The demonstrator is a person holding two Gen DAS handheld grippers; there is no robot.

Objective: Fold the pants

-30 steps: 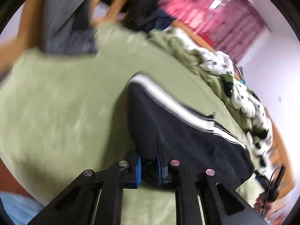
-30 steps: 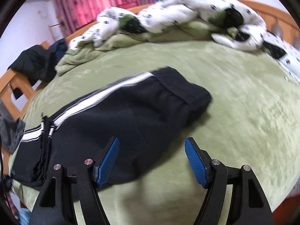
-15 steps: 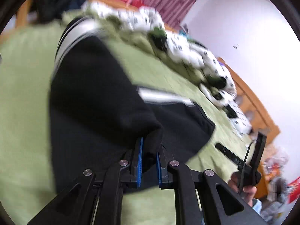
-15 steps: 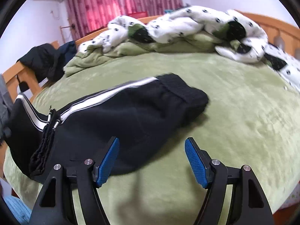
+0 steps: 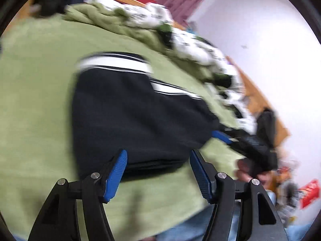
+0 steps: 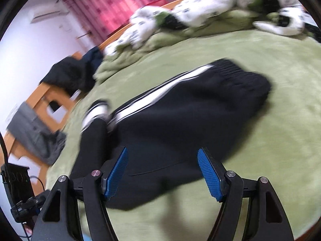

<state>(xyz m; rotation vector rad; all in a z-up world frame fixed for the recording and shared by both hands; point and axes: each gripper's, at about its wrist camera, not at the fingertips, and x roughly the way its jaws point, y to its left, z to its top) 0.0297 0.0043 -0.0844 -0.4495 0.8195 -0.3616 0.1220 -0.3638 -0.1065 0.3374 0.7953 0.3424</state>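
Observation:
Black pants [image 5: 130, 110] with white side stripes lie folded over on the green bed cover [image 5: 36, 92]. In the left wrist view my left gripper [image 5: 158, 170] hovers at the near edge of the fold. Its jaws are opening, and the cloth has dropped free of the blue pads. The right gripper [image 5: 222, 137], held by a hand [image 5: 250, 172], reaches in from the right edge of the pants. In the right wrist view the pants [image 6: 180, 120] spread ahead. My right gripper [image 6: 163, 170] is open over their near edge, holding nothing.
A white spotted duvet [image 6: 200, 10] and a green blanket are heaped along the far side of the bed. Dark clothes [image 6: 70, 76] hang on the wooden bed frame at the left, with grey cloth [image 6: 34, 132] below. Pink curtains [image 6: 112, 2] hang behind.
My left gripper carried the pant end across and laid it over the rest, then its jaws opened and let the cloth go. The right gripper stayed open and shifted slightly.

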